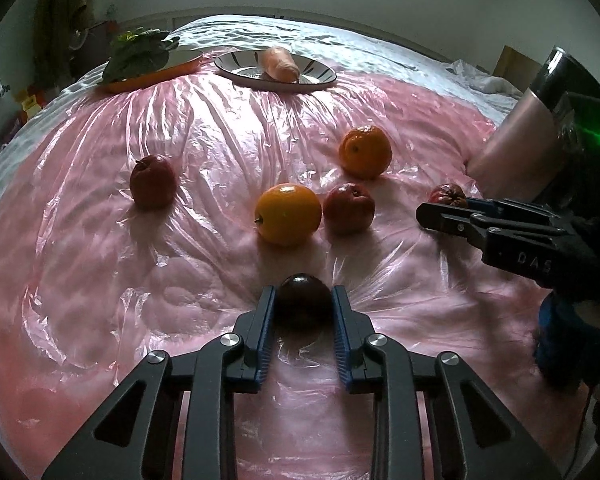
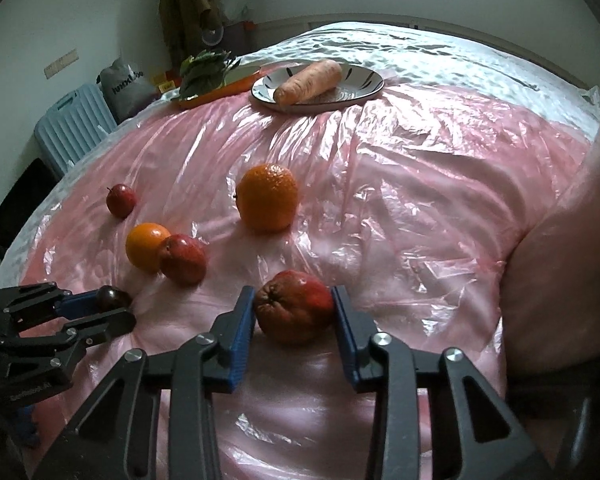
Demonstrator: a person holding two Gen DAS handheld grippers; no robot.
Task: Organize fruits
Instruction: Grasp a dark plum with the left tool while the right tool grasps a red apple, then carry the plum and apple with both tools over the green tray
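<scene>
Left wrist view: we look down along the left gripper (image 1: 303, 300), whose fingers (image 1: 265, 320) are clamped on a dark plum (image 1: 305, 298) that rests on the pink plastic sheet (image 1: 100, 264).
Left fingers: we see both blue pads pressed to the plum's sides, one on each flank.
Right wrist view: we see the right gripper (image 2: 294, 308) with a wrinkled red fruit (image 2: 294, 306) between its fingers (image 2: 242, 320); the pads touch it on both sides, so we read it as gripped, with the fruit sitting on the sheet.
Right gripper from the left: we see it at the right edge (image 1: 444, 216), its tip just beside that red fruit (image 1: 447, 194).
Left gripper from the right: we see it low at the left (image 2: 114, 304), with the plum (image 2: 112, 298) at its tip.
Loose fruit: we count a yellow-orange fruit (image 1: 288, 214) touching or just beside a red apple (image 1: 349, 208), an orange (image 1: 365, 152) beyond them, and another red apple (image 1: 153, 180) well apart to the left.
Surface: we take it for a bed (image 1: 260, 28), the sheet spread over a pale cover.
Far end: a striped plate (image 1: 320, 76) holds a carrot (image 1: 280, 64); beside it an orange tray (image 1: 148, 78) carries leafy greens (image 1: 140, 52).
</scene>
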